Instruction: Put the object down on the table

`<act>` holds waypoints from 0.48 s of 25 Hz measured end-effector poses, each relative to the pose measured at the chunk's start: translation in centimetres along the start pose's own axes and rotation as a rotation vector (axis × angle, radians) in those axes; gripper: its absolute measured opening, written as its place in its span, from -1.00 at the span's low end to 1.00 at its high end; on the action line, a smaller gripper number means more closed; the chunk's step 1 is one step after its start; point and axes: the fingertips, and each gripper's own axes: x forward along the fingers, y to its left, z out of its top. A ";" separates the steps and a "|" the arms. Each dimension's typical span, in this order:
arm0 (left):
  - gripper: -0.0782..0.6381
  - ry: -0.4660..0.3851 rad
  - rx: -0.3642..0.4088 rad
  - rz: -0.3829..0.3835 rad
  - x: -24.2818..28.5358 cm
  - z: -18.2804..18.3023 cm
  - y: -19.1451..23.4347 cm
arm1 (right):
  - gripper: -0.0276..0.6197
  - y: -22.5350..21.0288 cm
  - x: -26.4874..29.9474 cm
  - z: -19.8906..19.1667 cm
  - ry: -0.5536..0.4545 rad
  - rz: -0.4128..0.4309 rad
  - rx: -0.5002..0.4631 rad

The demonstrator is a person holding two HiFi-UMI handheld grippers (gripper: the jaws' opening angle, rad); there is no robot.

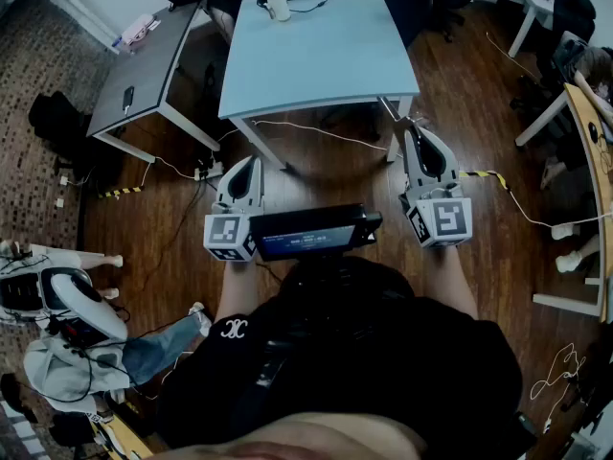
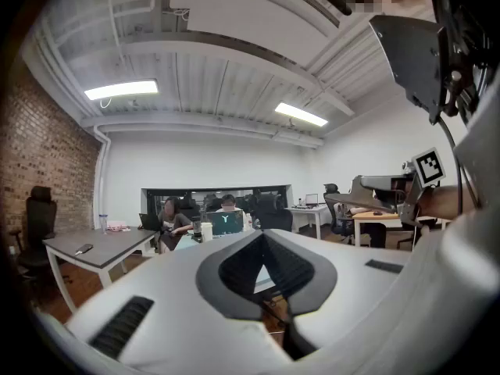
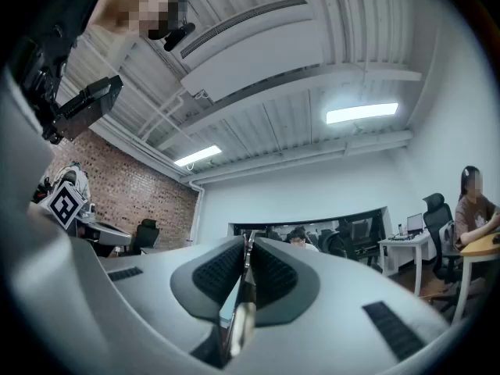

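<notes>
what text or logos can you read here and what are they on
"Y": glowing logo on the laptop lid.
On the sleeve: white emblem, letters unclear.
On the screen: lines of text, too blurred to read.
On the marker cubes: square codes, no words.

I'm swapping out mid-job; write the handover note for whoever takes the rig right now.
Left tongs: shut, nothing between them.
Right tongs: shut on a thin object.
Position: both are over the floor, short of the table ahead.
Done: object is gripped.
Left: step up to the table, lower the object onto it, release.
</notes>
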 end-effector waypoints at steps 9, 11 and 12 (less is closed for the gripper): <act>-0.79 0.010 -0.052 0.060 4.6 -2.1 6.4 | -0.83 1.0 10.6 -4.9 0.043 0.066 0.006; -0.79 0.021 -0.077 0.067 6.5 -3.3 9.1 | -0.83 1.6 14.0 -6.5 0.059 0.072 0.012; -0.79 0.027 -0.087 0.068 7.6 -3.9 10.7 | -0.83 1.9 15.7 -7.3 0.066 0.074 0.011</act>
